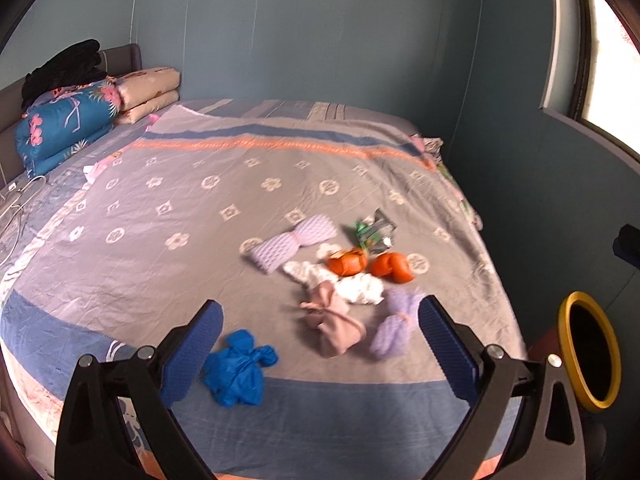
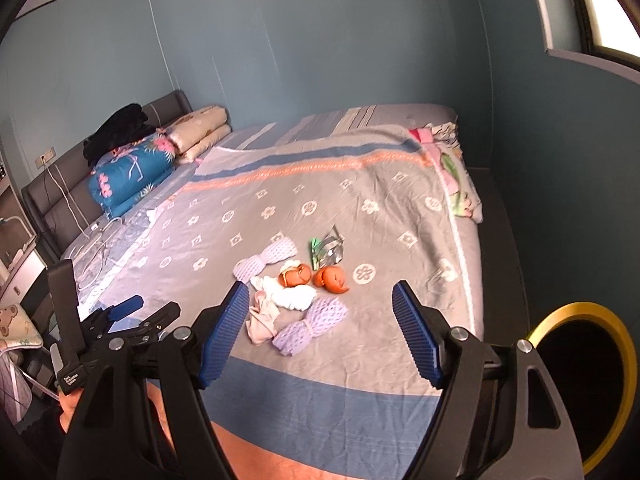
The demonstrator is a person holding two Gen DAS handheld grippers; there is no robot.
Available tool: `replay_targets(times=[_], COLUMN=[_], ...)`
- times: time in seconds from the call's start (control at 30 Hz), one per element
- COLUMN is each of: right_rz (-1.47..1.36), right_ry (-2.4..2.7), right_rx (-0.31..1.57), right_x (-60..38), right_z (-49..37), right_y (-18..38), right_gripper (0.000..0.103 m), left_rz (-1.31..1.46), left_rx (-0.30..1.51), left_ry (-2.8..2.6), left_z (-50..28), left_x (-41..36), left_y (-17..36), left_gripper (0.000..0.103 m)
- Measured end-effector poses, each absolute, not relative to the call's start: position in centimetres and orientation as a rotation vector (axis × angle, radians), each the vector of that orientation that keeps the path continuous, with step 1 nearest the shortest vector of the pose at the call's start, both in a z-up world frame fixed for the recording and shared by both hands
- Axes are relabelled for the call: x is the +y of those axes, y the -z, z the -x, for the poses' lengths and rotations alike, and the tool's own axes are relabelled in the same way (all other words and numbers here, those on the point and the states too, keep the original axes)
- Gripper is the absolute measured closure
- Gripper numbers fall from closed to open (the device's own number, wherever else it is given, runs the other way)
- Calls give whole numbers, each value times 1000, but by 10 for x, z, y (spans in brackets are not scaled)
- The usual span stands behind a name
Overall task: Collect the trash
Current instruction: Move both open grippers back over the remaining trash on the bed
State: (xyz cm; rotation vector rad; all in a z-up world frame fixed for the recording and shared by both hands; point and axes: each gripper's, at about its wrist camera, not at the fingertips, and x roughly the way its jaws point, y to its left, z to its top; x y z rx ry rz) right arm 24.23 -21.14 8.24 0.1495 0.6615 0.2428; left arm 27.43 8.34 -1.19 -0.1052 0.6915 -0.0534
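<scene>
The trash lies in a cluster on the bed (image 1: pixel 160 208), ahead of both grippers. The left gripper (image 1: pixel 320 344), jaws wide and empty, is nearer: blue bag (image 1: pixel 238 368) at its 7 o'clock, crumpled and soft. The right gripper (image 2: pixel 320 328), jaws wide and empty, frames foam net (image 2: pixel 310 324), long axis 2–8 o'clock. The bin (image 2: pixel 584 384) stands at 4 o'clock.

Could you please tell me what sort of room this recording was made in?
Most likely a bedroom: a large bed with a padded headboard, and folded quilts stacked at its head.
</scene>
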Motion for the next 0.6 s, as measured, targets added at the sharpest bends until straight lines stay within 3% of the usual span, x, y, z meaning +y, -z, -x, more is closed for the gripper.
replay_targets(times=[0.6], right_rz=[-112], right_ry=[-239], right_rx=[814], right_x=[-159], right_z=[-297], right_y=[-8], right_gripper=[31], left_rz=[139], left_rx=[822], left_ry=[-25], left_z=[-290], left_x=[132], left_y=[76], left_gripper=[8])
